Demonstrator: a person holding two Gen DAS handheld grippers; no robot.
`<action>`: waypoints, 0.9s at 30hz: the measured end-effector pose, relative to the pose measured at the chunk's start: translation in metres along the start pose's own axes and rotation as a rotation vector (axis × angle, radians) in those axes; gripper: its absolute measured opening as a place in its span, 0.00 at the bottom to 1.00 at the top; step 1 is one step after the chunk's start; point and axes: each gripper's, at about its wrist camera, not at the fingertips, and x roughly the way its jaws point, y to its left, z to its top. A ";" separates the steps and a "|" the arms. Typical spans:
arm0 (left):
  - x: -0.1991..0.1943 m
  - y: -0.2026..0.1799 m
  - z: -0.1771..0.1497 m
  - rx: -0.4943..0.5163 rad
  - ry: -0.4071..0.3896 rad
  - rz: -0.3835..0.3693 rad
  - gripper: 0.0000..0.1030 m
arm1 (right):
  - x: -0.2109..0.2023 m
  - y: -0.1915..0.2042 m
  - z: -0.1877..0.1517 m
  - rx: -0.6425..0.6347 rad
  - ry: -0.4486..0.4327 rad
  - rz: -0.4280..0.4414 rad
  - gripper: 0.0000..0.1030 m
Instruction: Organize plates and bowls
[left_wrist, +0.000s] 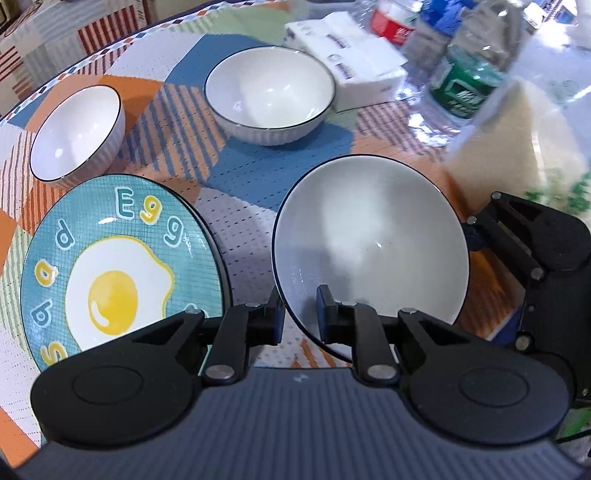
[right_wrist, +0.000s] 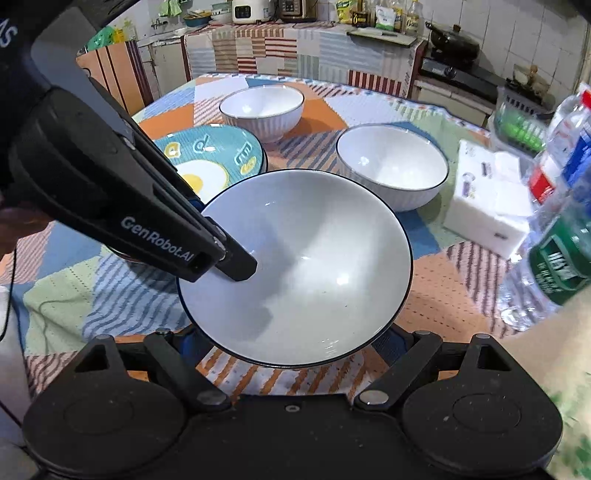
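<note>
2 pads of the left gripper (left_wrist: 300, 318) pinch the near rim of the big bowl (left_wrist: 369, 243), tilted above the table (left_wrist: 243, 221) beside the egg plate (left_wrist: 122, 273). In the right view, the right gripper (right_wrist: 291, 345) cradles the big bowl (right_wrist: 306, 266), its jaws wide around the underside; 2 smaller bowls (right_wrist: 391, 166) stand beyond.

White bowl (right_wrist: 314, 266) between two claws, over patchwork tablecloth (right_wrist: 74, 295)

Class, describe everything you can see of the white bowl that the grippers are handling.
The white bowl is wide, glossy, ceramic-looking, with a thin dark rim, and empty. It is tilted, apparently lifted above the patterned tablecloth. The left gripper is shut on its rim, one finger inside. The right gripper straddles its underside with wide jaws; whether its pads touch cannot be told.
</note>
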 end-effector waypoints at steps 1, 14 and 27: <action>0.004 0.000 0.000 0.010 -0.003 0.010 0.16 | 0.005 -0.002 0.000 0.009 0.002 0.005 0.89; 0.034 0.001 0.004 -0.001 0.044 0.078 0.17 | 0.035 -0.011 -0.006 0.014 0.000 0.017 0.89; -0.005 -0.002 0.002 -0.032 0.025 0.096 0.42 | 0.007 0.011 -0.006 -0.110 0.053 -0.047 0.89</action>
